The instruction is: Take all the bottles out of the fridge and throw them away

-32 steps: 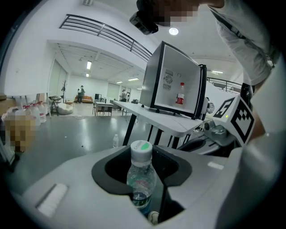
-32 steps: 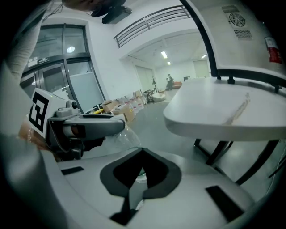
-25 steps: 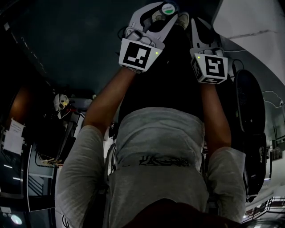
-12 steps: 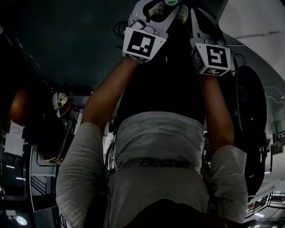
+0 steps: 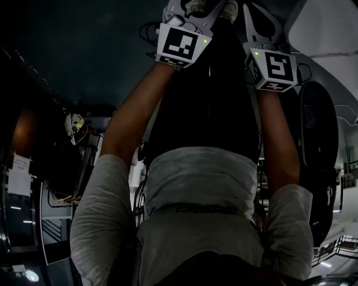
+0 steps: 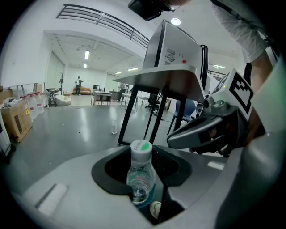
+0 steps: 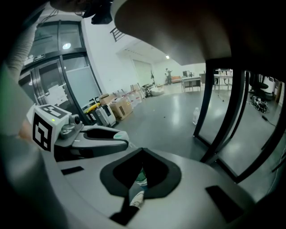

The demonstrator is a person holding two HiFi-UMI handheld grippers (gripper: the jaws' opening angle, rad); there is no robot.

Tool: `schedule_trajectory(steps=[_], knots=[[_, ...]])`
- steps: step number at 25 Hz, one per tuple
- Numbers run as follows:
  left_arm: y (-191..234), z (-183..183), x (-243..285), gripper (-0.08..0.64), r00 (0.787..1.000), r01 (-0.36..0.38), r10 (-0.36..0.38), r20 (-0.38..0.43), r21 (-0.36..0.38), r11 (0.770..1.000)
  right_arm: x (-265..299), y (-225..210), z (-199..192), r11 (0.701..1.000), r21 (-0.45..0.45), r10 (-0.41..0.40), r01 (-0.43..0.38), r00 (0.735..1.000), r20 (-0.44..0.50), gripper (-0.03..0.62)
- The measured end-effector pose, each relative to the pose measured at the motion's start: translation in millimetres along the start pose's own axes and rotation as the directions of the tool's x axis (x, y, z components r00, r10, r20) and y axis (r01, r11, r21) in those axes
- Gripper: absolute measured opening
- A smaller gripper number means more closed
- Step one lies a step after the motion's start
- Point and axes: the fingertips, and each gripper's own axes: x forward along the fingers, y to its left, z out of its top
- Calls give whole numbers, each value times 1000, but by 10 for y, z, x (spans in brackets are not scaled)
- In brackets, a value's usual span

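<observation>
A: What shows in the head view?
B: The left claw [image 5: 198, 6] and right claw [image 5: 260, 15] reach out side by side.
A: And the left gripper view?
B: The left claw squeezes a clear bottle [image 6: 141, 172] between its jaws. The white cap [image 6: 141, 148] has a green spot and tiny words I can't read.
A: The right gripper view?
B: That claw is clenched tight, holding nothing. I think the bottle is on its way to be thrown out. Next, let go in the right spot.

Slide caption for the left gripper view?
Left hand-held gripper grips a clear, white-capped water bottle; right hand-held gripper, shut, alongside; black-legged table behind.
</observation>
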Motion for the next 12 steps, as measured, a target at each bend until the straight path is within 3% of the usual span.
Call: schedule_trajectory(steps=[12], knots=[[24, -159, 245, 150, 999, 8, -7, -39, 20, 1000, 113, -129, -75, 1000, 6, -10, 10, 1000, -7, 9]])
